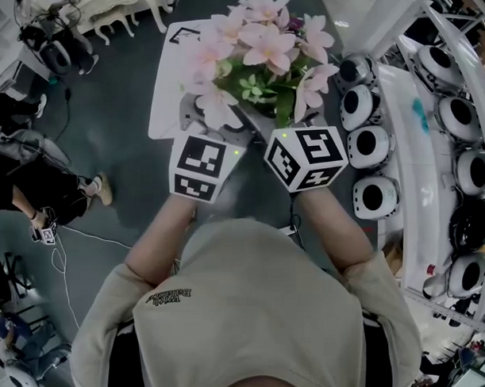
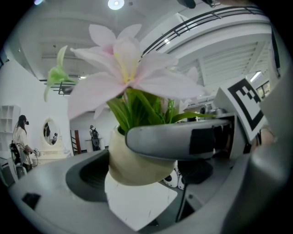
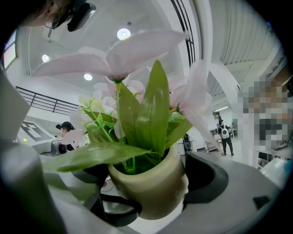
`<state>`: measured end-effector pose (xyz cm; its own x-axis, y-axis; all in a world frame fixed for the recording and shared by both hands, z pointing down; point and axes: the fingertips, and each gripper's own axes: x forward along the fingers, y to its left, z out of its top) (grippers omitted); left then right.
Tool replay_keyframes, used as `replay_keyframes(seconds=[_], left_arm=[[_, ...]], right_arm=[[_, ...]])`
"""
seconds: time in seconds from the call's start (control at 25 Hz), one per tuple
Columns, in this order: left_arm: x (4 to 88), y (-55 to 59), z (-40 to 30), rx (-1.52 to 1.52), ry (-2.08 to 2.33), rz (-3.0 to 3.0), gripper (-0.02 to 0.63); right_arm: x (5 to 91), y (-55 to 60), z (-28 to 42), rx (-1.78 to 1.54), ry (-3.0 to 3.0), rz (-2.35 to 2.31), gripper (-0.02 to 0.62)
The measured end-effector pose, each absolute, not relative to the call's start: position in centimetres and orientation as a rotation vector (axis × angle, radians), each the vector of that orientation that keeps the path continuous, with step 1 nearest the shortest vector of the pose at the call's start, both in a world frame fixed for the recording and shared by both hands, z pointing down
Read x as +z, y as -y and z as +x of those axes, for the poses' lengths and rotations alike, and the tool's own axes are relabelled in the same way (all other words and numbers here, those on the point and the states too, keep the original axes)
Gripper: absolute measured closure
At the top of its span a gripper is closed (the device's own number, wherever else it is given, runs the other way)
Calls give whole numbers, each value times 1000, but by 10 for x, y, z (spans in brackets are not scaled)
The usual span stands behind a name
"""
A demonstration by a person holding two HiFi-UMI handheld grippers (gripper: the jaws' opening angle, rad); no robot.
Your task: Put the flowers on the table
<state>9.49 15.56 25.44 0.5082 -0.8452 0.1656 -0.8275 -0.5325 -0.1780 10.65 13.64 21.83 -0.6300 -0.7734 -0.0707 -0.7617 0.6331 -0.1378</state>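
Pink artificial flowers (image 1: 257, 49) with green leaves stand in a cream pot (image 2: 137, 160), which the blooms hide in the head view. The pot hangs in the air over a white table (image 1: 164, 96). My left gripper (image 1: 212, 122) holds the pot from the left and my right gripper (image 1: 299, 115) from the right, each with its marker cube toward me. In the left gripper view the pot sits between the left gripper's (image 2: 151, 183) jaws, and the other gripper's grey finger (image 2: 183, 139) crosses its front. The right gripper view shows the pot (image 3: 153, 185) pressed into the right gripper's (image 3: 151, 189) dark pad (image 3: 206, 176).
A row of white round devices (image 1: 368, 145) lines a white curved shelf (image 1: 407, 127) on the right. People (image 1: 28, 188) and cables (image 1: 70, 258) are on the dark floor at the left. White furniture (image 1: 113, 15) stands at the top left.
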Motion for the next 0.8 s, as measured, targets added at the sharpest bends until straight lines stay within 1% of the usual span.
replay_keyframes(seconds=[0.32, 0.8], left_arm=[[262, -146, 115, -380, -1528, -2640, 159], [271, -87, 90, -391, -1563, -2629, 159]], right_arm=[[226, -126, 126, -171, -2741, -1236, 48], [236, -66, 100, -185, -2758, -1205, 48]])
